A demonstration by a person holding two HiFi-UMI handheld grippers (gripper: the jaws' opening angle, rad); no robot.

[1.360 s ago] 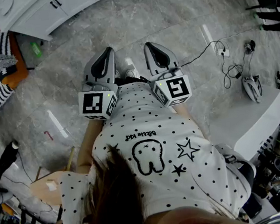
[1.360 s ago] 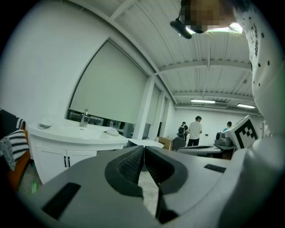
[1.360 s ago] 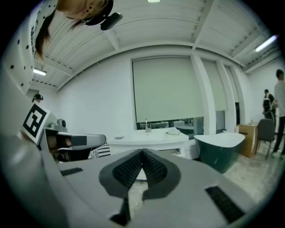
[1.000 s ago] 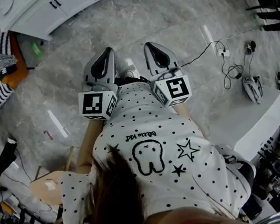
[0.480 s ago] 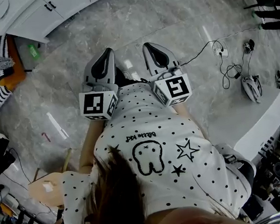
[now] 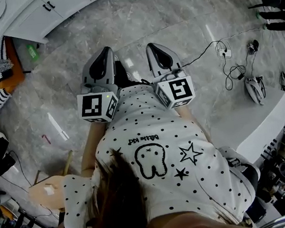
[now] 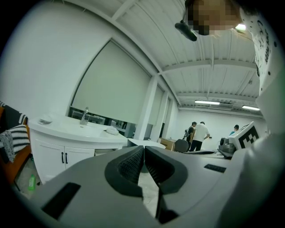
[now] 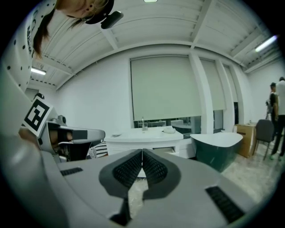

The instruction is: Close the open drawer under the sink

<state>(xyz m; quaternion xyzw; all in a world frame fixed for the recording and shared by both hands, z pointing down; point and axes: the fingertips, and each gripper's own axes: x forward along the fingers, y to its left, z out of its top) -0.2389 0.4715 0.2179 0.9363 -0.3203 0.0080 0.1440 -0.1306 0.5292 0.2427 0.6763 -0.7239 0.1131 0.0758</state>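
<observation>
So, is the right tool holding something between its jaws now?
No, in the right gripper view the right tool has its jaws closed tip to tip, with nothing between them.

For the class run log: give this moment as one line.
left gripper: shut, empty | right gripper: shut, empty | sink cabinet: ahead, not reached

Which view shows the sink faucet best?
The left gripper view: the faucet stands largest and clearest on the white counter. The right gripper view shows it small and distant; the head view catches only cabinet doors.
</observation>
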